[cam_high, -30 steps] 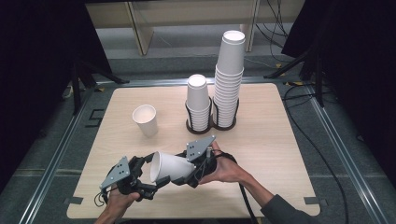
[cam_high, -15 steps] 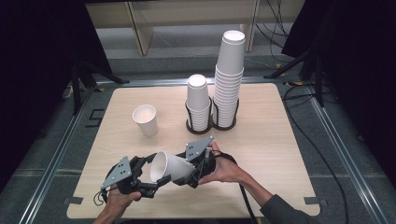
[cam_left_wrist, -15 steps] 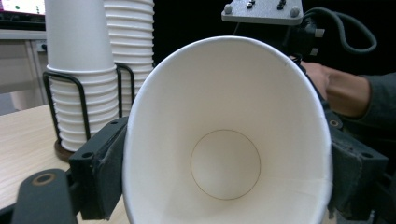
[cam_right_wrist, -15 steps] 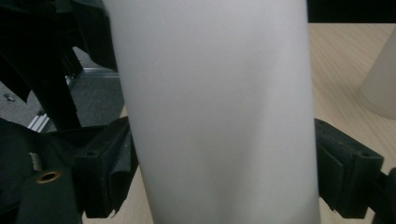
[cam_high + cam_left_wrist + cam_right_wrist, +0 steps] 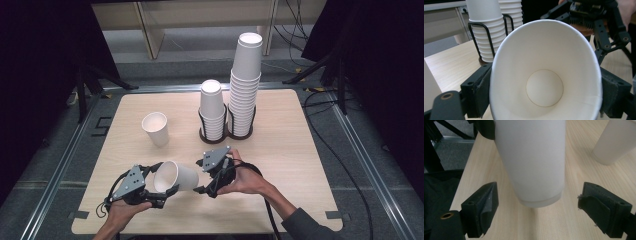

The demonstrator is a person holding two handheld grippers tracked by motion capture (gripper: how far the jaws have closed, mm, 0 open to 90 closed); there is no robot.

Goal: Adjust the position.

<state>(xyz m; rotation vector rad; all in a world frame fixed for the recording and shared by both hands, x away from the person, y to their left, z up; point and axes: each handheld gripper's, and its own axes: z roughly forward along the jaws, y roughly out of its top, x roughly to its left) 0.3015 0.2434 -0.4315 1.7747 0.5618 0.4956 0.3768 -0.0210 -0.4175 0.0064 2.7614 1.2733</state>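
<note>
A: Where is the cup (image 5: 176, 176) now?

B: I see it lying on its side, at the near edge of the table (image 5: 300, 150), a bit left of the middle. It sits between my two grippers. Its open mouth points left, and its bottom points right.

A: What holds it?

B: My left gripper (image 5: 161, 191) does. Its jaws have just been closing, and now the pads press on the rim, one on each side. In the left gripper view I look right down inside the cup (image 5: 545, 82), to the round bottom.

A: And the right gripper (image 5: 206, 189)?

B: Its jaws stand wide. In the right gripper view the cup's (image 5: 534, 162) bottom end sits between the pads, but they do not touch it. There is a gap on both sides.

A: What else is on the table?

B: One more cup, the lone cup (image 5: 156, 128), stands upright, farther off and to the left. Two stacks stand in a black wire rack (image 5: 227, 131) at the far middle. The short stack (image 5: 212, 107) is on the left, and the tall stack (image 5: 246, 82) is just beside it on the right.
</note>
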